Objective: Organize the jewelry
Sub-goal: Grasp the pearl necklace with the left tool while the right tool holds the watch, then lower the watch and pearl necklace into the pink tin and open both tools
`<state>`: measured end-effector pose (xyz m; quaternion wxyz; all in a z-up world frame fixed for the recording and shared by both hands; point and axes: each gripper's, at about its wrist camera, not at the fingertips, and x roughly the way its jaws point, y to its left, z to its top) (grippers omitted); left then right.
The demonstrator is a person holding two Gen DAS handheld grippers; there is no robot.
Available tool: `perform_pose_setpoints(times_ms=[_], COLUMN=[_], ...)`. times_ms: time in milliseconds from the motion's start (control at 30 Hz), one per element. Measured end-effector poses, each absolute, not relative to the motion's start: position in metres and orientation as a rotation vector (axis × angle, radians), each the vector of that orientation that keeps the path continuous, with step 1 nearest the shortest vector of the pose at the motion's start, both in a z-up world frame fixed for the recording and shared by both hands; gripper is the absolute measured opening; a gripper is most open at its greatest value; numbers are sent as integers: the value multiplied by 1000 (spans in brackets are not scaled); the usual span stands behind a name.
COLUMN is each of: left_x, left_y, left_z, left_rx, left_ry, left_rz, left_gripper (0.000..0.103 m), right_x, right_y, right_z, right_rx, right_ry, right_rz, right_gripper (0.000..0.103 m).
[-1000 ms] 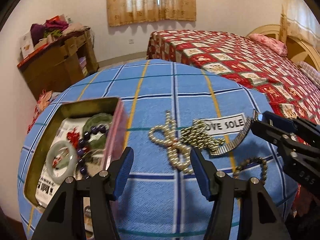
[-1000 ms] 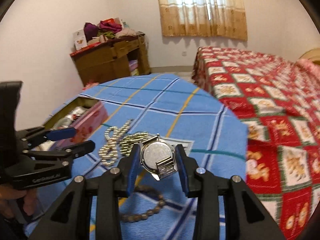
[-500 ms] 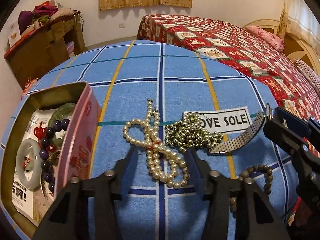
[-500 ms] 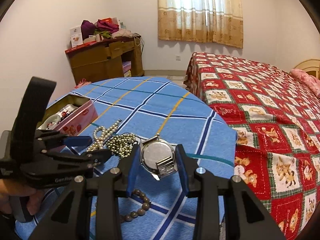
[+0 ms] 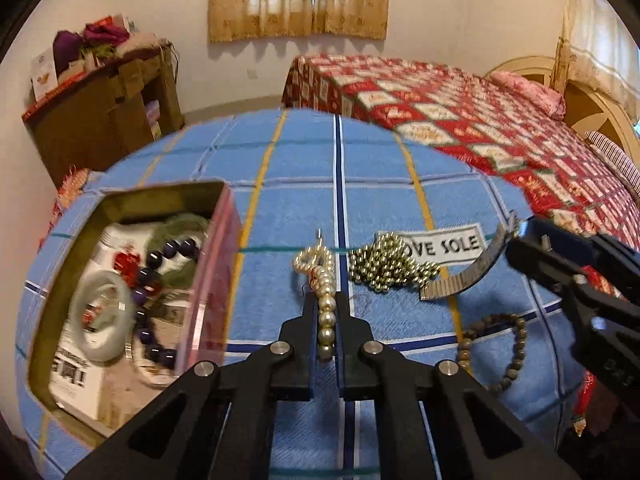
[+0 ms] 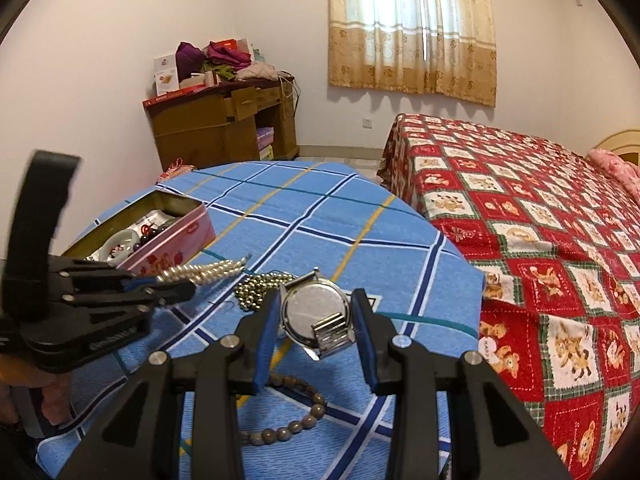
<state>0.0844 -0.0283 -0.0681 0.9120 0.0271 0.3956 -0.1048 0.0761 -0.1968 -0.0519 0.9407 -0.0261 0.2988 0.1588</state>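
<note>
Left wrist view: open tin (image 5: 224,248) left, gold bead heap (image 5: 384,266) right of pearl strand (image 5: 325,304). My left gripper (image 5: 325,312), jaws just closing, pinches strand; long axis runs near-to-far. Right gripper (image 6: 316,320) clamps watch (image 6: 316,314).

A red patchwork bed (image 6: 540,232), wooden desk (image 6: 224,128) and curtained window (image 6: 412,28).

Your right gripper (image 6: 314,322) clamped the watch (image 6: 316,314) at lower centre | your left gripper (image 6: 176,286) pinched the pearl necklace (image 6: 208,270) at left, jaws just closing | tin (image 6: 176,246) upper left.
</note>
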Motion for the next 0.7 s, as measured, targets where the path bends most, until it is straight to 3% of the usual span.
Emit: perform_pose_setpoints(times_ms=[700], left_x=[47], left_y=[-7], left_z=[-10], left_rx=[55], left_ry=[639], left_rz=[-195], left_gripper=[5], right_x=[61], right_y=[-176], right_z=[-16], right_rx=[-86], right_ry=[534], right_rz=[369], right_gripper=[38])
